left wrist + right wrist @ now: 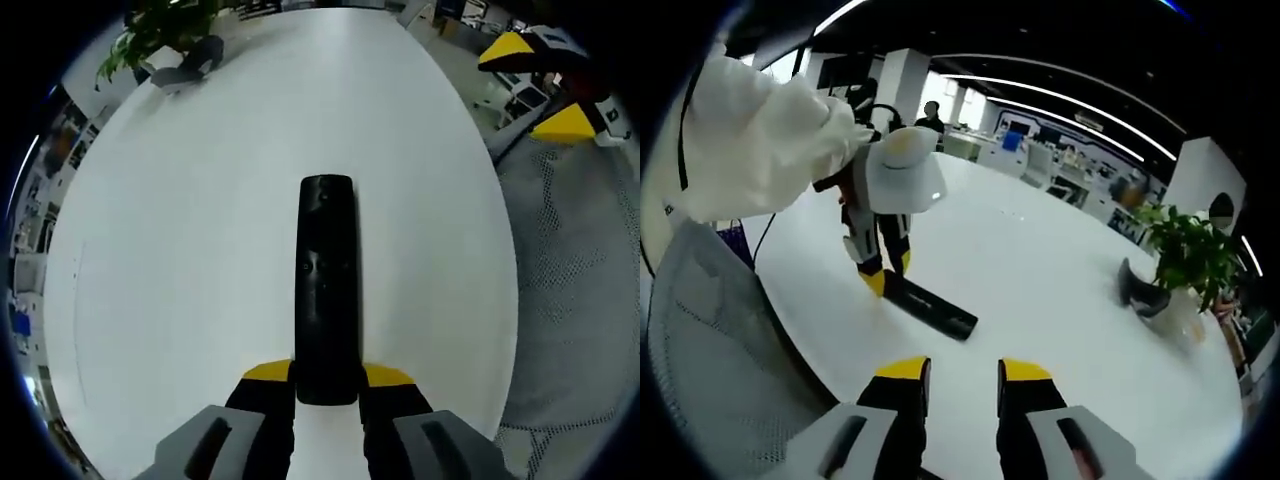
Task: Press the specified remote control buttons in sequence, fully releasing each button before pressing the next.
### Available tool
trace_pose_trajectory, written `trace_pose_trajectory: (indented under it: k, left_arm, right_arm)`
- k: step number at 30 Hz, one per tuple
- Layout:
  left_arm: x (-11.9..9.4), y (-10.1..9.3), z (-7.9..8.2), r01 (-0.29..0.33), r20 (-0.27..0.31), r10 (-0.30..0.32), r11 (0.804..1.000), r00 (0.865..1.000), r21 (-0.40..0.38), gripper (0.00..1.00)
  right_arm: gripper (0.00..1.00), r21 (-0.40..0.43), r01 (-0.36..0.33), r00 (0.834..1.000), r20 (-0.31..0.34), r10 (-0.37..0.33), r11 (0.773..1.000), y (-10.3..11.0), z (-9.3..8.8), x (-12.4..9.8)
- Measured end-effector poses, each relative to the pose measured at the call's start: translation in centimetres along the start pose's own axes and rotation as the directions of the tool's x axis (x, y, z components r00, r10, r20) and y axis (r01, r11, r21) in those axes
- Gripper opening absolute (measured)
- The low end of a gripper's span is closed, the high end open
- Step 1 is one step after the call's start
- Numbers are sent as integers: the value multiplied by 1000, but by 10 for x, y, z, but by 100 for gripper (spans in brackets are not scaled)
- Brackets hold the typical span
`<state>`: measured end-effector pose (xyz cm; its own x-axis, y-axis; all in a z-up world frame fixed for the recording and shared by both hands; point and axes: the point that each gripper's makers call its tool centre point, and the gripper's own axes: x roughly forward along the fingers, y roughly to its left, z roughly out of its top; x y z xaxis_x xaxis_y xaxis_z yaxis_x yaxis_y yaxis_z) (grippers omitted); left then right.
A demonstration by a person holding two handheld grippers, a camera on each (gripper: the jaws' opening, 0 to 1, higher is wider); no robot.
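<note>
Left tongs [328, 385] are clamping the remote's [326, 285] near end on the table [180, 250].
Rigid, light, slick plastic, seemingly; right tongs [963, 385] are hovering parted at 6 o'clock.

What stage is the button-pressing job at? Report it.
Done: the left gripper is shut on the near end of the black remote, which lies flat on the white table. In hand: steadying it. The right gripper hangs open above the table, apart from the remote. Left: every press; nothing touches a button, and no pressed state can be read.
</note>
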<state>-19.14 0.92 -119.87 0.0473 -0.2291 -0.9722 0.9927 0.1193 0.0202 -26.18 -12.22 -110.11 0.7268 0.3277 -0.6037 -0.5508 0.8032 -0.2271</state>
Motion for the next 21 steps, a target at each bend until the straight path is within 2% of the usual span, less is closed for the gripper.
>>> trace_pose_trajectory:
  k: [5, 12, 21]
  left_arm:
    - [0, -14, 0, 5, 6, -5, 1000, 1000, 4, 23]
    - [-2, -30, 0, 9, 26, -9, 1000, 1000, 5, 24]
    - [-2, -58, 1, 12, 16, -13, 1000, 1000, 21, 24]
  right_arm:
    - [14, -14, 4, 1000, -9, -4, 1000, -1, -1, 0]
    - [12, -10, -11, 1000, -19, 10, 1000, 2, -2, 0]
    - [6, 24, -29, 999, -24, 30, 999, 4, -3, -1]
